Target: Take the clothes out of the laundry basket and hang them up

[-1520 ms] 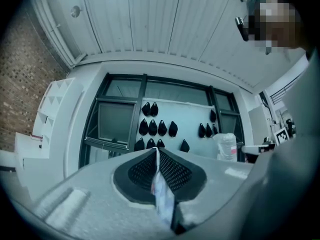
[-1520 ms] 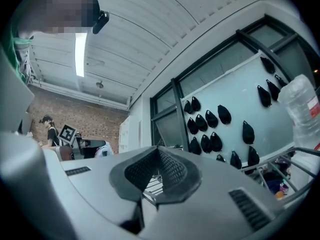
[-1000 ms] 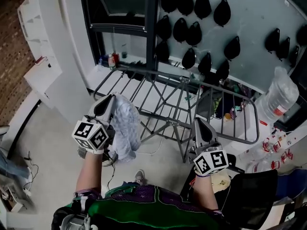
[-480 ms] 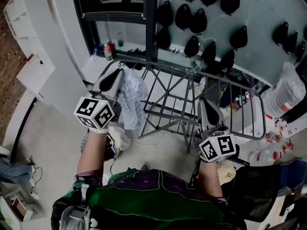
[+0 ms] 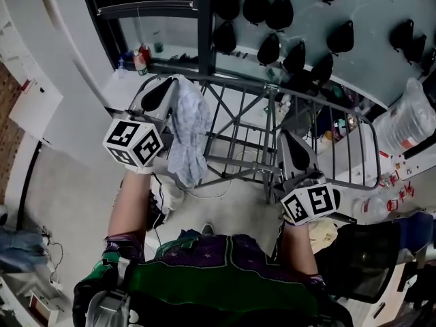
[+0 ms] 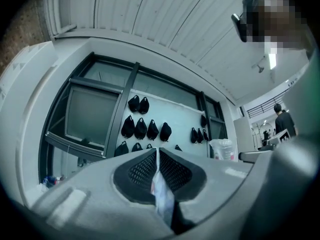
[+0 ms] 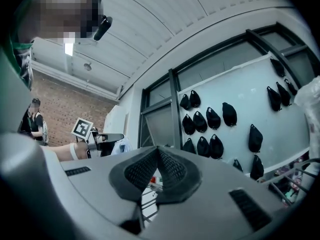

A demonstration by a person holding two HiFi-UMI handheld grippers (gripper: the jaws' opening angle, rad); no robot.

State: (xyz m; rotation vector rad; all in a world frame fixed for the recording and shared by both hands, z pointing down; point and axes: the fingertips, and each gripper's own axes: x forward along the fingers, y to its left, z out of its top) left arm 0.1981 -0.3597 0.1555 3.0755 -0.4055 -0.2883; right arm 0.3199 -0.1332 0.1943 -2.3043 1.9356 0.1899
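On the left, the left gripper (image 5: pixel 162 92) pinches a pale cloth (image 5: pixel 189 136), which hangs down at the left end of the drying rack (image 5: pixel 266 148). Further right, the right gripper (image 5: pixel 294 150) is empty, its jaws pressed together.

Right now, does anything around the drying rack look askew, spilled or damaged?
Nothing spilled or damaged. Only the pale garment looks untidy: it hangs bunched from the left gripper, whose fingers are shut on one edge, not spread over the drying rack. The right gripper is shut, empty.
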